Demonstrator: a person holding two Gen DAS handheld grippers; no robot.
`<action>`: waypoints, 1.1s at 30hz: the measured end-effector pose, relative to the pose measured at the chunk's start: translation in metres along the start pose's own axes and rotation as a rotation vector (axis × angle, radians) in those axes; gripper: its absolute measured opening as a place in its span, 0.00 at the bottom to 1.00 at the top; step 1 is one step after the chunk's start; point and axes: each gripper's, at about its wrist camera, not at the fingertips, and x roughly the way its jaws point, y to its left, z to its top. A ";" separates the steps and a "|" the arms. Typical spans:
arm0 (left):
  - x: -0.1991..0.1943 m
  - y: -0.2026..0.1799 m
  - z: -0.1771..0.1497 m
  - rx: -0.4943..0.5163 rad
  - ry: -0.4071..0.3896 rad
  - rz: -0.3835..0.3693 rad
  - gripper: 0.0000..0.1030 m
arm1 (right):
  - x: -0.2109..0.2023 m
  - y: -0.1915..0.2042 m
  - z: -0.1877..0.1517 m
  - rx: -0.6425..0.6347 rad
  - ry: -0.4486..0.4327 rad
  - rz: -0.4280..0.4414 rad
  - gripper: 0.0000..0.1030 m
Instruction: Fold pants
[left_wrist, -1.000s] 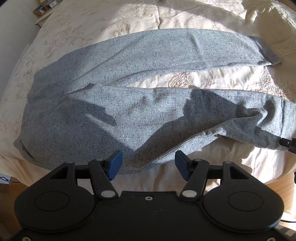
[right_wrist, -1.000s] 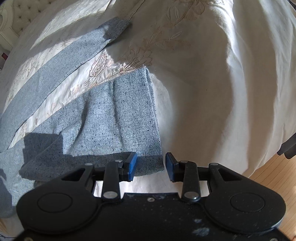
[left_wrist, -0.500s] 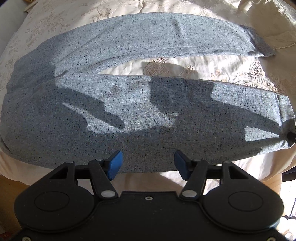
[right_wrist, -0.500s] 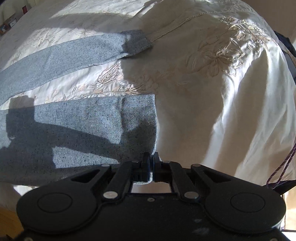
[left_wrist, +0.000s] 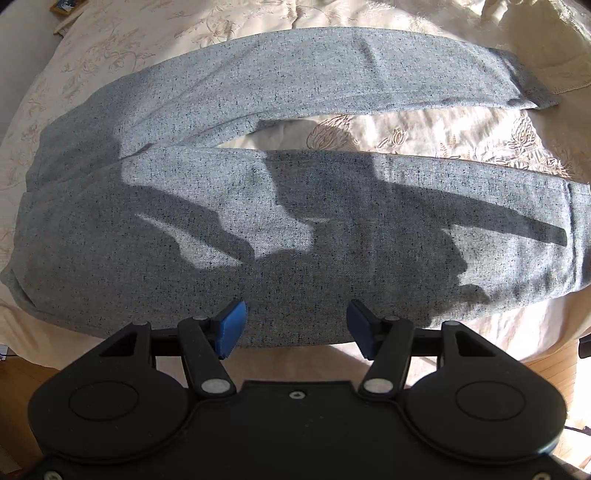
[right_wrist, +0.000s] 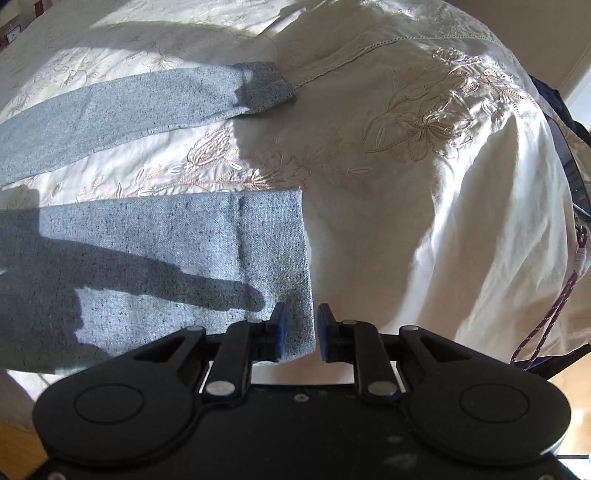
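While its jaws part, right gripper (right_wrist: 298, 330) (nothing pinched) over the pants (right_wrist: 155, 258) hem corner, left gripper (left_wrist: 293, 326) wide, empty.

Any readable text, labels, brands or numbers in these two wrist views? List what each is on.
None readable.
Pants: plain grey fabric, no tag or label showing.
Bedspread: floral embroidery only, no lettering.
Left gripper and right gripper: no markings visible.
Framed item at the top corner: too small to read.

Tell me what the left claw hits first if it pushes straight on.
Most likely the pants: the open left claw points down at the near leg's lower edge, nothing between. Depth is hard to judge.
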 end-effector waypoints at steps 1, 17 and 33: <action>0.000 0.004 0.001 -0.005 -0.005 0.004 0.62 | -0.005 0.001 0.001 0.007 -0.013 0.007 0.20; 0.022 0.087 0.094 -0.082 -0.115 0.091 0.62 | -0.011 0.122 0.090 -0.040 -0.104 0.305 0.21; 0.145 0.162 0.166 -0.116 0.000 0.108 0.67 | 0.077 0.266 0.178 -0.105 -0.035 0.375 0.21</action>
